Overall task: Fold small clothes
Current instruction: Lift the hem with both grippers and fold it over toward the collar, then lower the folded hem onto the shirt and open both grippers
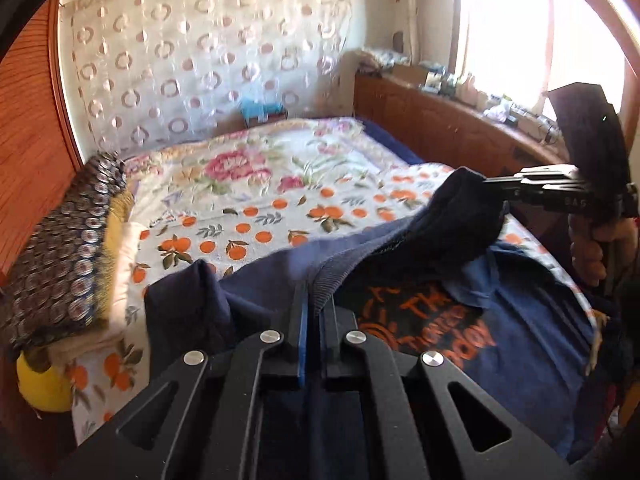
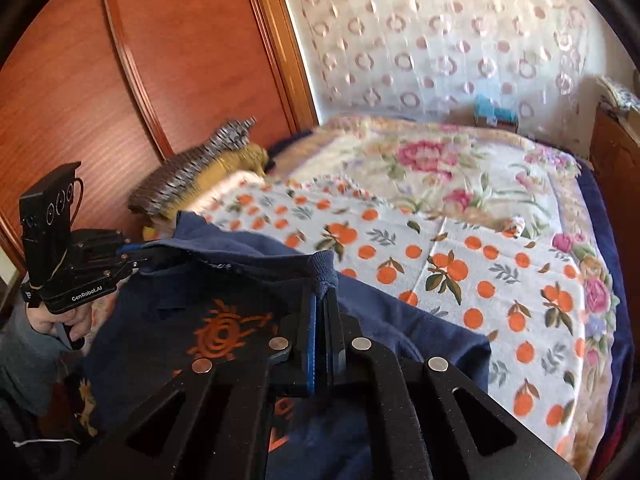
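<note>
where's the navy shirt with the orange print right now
The navy shirt lies at the near edge of the orange-print blanket, its upper edge pinched by the left gripper and right gripper.

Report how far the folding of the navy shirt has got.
Done: both grips are made. The left gripper and the right gripper are each shut on the ribbed edge of the navy shirt, lifting that edge off the orange-print blanket.
In hand: the shirt hangs loosely between them, orange print up.
Left: no neat fold shows yet; the edge must be carried over, laid down and released.
</note>
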Demonstrator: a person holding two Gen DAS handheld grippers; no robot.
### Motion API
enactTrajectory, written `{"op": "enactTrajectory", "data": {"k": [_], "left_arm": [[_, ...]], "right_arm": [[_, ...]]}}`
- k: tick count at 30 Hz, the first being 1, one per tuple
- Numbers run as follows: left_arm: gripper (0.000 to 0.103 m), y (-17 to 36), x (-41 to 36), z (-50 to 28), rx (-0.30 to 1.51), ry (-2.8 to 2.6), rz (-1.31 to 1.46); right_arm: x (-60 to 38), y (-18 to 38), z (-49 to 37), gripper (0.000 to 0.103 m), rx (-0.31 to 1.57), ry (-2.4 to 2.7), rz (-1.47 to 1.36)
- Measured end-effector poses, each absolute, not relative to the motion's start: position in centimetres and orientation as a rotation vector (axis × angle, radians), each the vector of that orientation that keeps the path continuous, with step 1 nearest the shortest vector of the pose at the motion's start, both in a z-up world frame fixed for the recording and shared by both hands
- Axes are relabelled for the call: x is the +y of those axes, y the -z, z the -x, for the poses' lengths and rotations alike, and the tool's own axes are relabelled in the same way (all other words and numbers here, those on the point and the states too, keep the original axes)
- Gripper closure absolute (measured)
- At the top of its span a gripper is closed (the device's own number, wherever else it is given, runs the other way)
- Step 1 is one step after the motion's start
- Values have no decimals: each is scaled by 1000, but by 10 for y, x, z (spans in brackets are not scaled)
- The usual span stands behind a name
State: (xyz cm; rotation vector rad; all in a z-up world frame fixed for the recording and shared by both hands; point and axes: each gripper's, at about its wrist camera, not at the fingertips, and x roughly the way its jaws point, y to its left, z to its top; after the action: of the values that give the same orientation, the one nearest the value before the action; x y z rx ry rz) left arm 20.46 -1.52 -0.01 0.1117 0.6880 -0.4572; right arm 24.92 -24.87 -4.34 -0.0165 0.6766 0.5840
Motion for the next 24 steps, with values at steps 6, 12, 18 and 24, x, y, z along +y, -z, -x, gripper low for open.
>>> {"op": "enactTrajectory", "data": {"k": [6,12,18,24], "left_arm": [[98,-14,-5,-131,642,479,-107],[98,-6,0,-76,648,486,-84],[98,-3,-1,-35,671,503,-70],[98,8,4,-20,712,503,-62]], "right_arm": [[-261,40,-169,100,645,-611,31],[-271,53,-95,100,675,-611,44],[-284,51,-43,100,676,-631,-1],[-285,62,-16,100,716,-625,-17]]}}
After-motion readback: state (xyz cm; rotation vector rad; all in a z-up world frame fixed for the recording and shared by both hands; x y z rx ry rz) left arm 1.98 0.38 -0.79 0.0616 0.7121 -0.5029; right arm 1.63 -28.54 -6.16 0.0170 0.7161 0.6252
